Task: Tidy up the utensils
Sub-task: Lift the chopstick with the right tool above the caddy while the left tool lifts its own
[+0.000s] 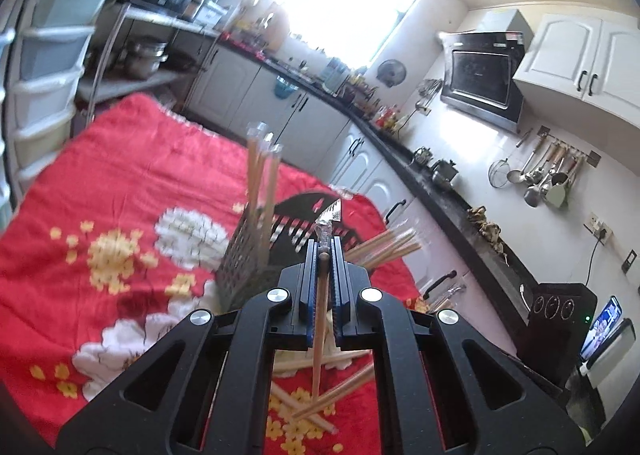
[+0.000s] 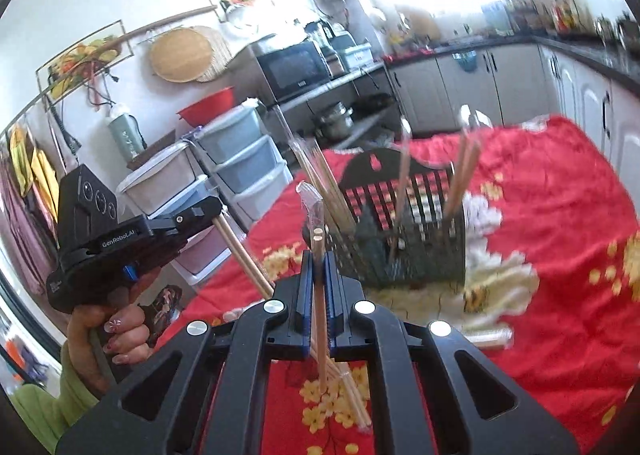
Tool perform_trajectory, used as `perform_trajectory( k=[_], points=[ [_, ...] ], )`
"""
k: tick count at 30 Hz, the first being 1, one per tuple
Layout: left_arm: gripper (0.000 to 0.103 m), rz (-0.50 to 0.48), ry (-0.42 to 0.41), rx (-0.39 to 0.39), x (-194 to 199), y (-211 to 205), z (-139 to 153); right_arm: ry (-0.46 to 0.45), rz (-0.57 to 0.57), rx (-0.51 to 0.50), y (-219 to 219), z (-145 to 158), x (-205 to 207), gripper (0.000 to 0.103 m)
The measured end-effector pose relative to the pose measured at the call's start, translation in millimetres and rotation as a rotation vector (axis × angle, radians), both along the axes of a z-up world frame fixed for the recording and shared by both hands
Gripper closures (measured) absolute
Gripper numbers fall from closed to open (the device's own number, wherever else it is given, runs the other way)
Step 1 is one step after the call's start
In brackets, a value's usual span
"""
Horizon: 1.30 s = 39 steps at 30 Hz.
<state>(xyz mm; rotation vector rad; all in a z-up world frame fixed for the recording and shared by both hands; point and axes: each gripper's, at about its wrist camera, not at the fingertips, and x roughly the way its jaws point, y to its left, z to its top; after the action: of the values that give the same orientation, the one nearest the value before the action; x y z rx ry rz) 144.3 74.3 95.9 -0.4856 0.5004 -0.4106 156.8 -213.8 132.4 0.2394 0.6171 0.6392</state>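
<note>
The left hand-held gripper [image 1: 324, 255] is closed on one wrapped chopstick [image 1: 320, 335]. Its blue pads [image 1: 307, 279] pinch the stick near the upper end, and the rest hangs down below the jaws over the red flowered cloth [image 1: 120, 183]. The torn clear wrapper [image 1: 330, 217] stands out beyond the fingertips. To the right, the right hand-held gripper [image 2: 318, 255] is also closed on a wrapped chopstick [image 2: 319, 315], held close to its top in the same way.

These sticks appear light, thin and stiff, probably bamboo or wood. The plastic sleeve is likely slippery, so a stick could slide or swing between the pads. A hold nearer the middle would probably keep it steadier when it is lowered into a holder.

The sticks are pale tan and round, each in a clear sleeve. More loose chopsticks [image 1: 320, 399] lie crossed on the cloth below the grippers. The dark perforated utensil basket [image 2: 400, 239] stands on the worktop farther ahead, and several chopsticks [image 2: 466, 171] already stand upright inside it. In the right wrist view, a hand [image 2: 108, 331] holds the left gripper's handle.
</note>
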Motion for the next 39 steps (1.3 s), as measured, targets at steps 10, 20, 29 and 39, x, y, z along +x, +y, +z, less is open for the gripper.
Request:
perform_trajectory(
  k=[10,20,29,39],
  points=[
    [0.1,0.032,-0.135,0.03,-0.3,-3.0,48.7,-0.175,-0.01,-0.032,8.1,43.5,5.8,0.097],
    [0.1,0.083,-0.232,0.049,-2.1,-10.3,77.0,-0.272,-0.016,-0.052,18.4,71.8,18.1,0.097],
    [0.1,0.143,-0.303,0.036,7.3,-10.8,100.2,-0.359,-0.036,-0.069,21.6,100.1,33.8,0.097],
    [0.1,0.193,-0.381,0.091,16.4,-27.3,123.1,-0.429,-0.093,-0.089,16.9,111.2,53.0,0.097]
  ],
)
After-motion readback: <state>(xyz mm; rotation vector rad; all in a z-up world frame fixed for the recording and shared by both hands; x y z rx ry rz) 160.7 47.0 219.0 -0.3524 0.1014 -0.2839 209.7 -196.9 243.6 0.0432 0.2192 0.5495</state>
